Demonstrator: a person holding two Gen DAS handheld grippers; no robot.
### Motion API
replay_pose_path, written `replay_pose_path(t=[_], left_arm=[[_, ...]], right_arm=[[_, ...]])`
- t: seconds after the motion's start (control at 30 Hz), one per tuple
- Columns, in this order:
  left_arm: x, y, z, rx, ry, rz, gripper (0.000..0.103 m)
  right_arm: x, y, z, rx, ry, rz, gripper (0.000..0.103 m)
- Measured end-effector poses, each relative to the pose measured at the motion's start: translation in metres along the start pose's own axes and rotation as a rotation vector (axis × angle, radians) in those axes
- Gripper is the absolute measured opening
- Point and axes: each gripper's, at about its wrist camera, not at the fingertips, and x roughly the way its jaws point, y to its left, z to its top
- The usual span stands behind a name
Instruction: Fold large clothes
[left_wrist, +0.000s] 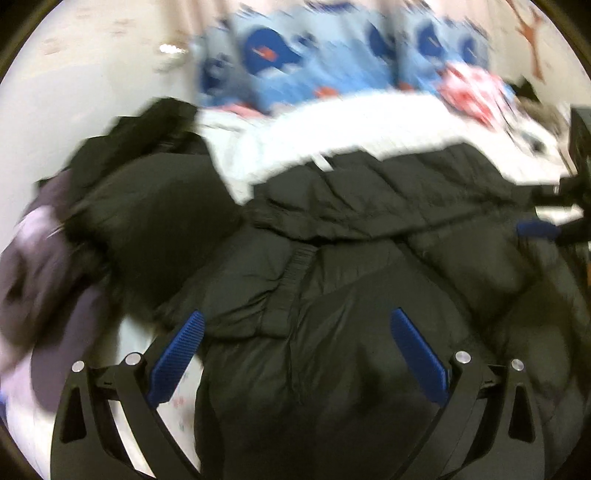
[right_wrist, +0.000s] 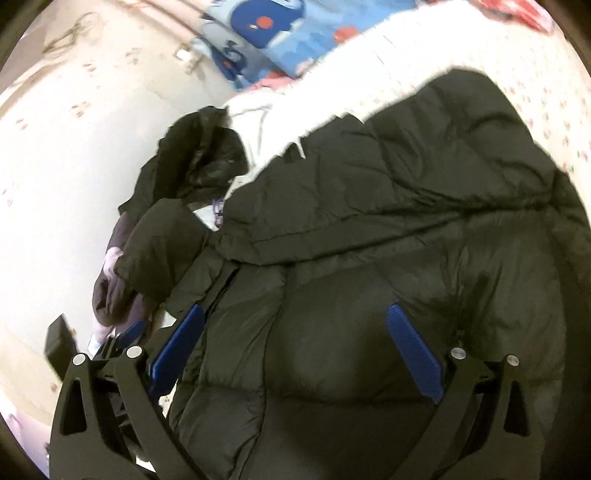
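Observation:
A large black puffer jacket (left_wrist: 332, 258) lies spread on a bed and fills most of both views; it also shows in the right wrist view (right_wrist: 388, 240). My left gripper (left_wrist: 295, 325) is open, its blue fingers hovering wide apart over the jacket's lower part. My right gripper (right_wrist: 295, 321) is open over the jacket too, empty. The right gripper's blue tip shows at the right edge of the left wrist view (left_wrist: 535, 229). The left gripper shows at the lower left of the right wrist view (right_wrist: 129, 332). The left view is motion-blurred.
A dark purple and lilac garment (left_wrist: 40, 266) lies at the jacket's left. A white fluffy blanket (left_wrist: 351, 125) and blue patterned pillows (left_wrist: 295, 55) lie behind. The floral bedsheet (right_wrist: 554, 110) shows at right, a pale wall (right_wrist: 74, 147) at left.

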Motion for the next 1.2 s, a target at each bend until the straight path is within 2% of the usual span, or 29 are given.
replay_pose_path(t=[0.03, 0.13, 0.2, 0.27, 0.33, 0.37, 0.4, 0.47, 0.5, 0.57, 0.63, 0.77, 0.83, 0.9, 1.0, 1.1, 1.2], left_arm=[[0.013, 0.004, 0.002, 0.024, 0.046, -0.008, 0.097], [0.055, 0.014, -0.001, 0.125, 0.160, 0.091, 0.097], [0.072, 0.025, -0.004, 0.116, 0.200, 0.126, 0.097], [0.081, 0.037, -0.006, 0.053, 0.203, 0.087, 0.095], [0.085, 0.046, -0.009, -0.020, 0.194, 0.066, 0.082], [0.087, 0.048, -0.011, -0.041, 0.196, 0.055, 0.061], [0.088, 0.050, -0.013, -0.067, 0.202, 0.053, 0.034], [0.086, 0.056, -0.013, -0.121, 0.207, 0.033, 0.017], [0.079, 0.062, -0.011, -0.168, 0.192, 0.005, 0.012], [0.062, 0.075, -0.006, -0.257, 0.153, -0.059, 0.010], [0.031, 0.089, 0.006, -0.339, 0.078, -0.135, 0.010], [-0.028, 0.100, 0.044, -0.423, -0.064, -0.262, 0.010], [-0.059, 0.096, 0.074, -0.434, -0.153, -0.341, 0.010], [-0.075, 0.080, 0.096, -0.426, -0.203, -0.395, 0.010], [-0.073, 0.039, 0.140, -0.406, -0.244, -0.518, 0.010], [-0.053, -0.015, 0.168, -0.367, -0.240, -0.633, 0.010], [-0.017, -0.075, 0.180, -0.349, -0.189, -0.763, 0.010]], right_arm=[[0.002, -0.004, 0.002, 0.028, -0.002, 0.001, 0.096], [0.001, -0.006, 0.008, 0.049, -0.010, 0.037, 0.096], [-0.001, -0.006, 0.012, 0.043, -0.024, 0.046, 0.096], [0.000, -0.006, 0.013, 0.045, -0.022, 0.060, 0.096], [0.002, -0.005, 0.013, 0.053, -0.009, 0.070, 0.096], [0.004, -0.005, 0.012, 0.060, 0.002, 0.076, 0.096], [0.005, -0.005, 0.012, 0.065, 0.008, 0.078, 0.096], [0.008, -0.004, 0.010, 0.066, 0.022, 0.071, 0.096], [0.010, -0.003, 0.010, 0.063, 0.025, 0.068, 0.096], [0.011, -0.003, 0.010, 0.069, 0.029, 0.068, 0.096], [0.010, -0.003, 0.010, 0.076, 0.028, 0.076, 0.096], [0.007, -0.001, 0.011, 0.075, 0.021, 0.104, 0.096], [0.005, -0.001, 0.012, 0.085, 0.022, 0.135, 0.096], [0.002, -0.004, 0.014, 0.106, 0.012, 0.155, 0.096], [-0.012, -0.014, 0.020, 0.166, -0.037, 0.206, 0.096], [-0.029, -0.036, 0.032, 0.250, -0.092, 0.261, 0.096], [-0.037, -0.059, 0.043, 0.338, -0.122, 0.307, 0.096]])
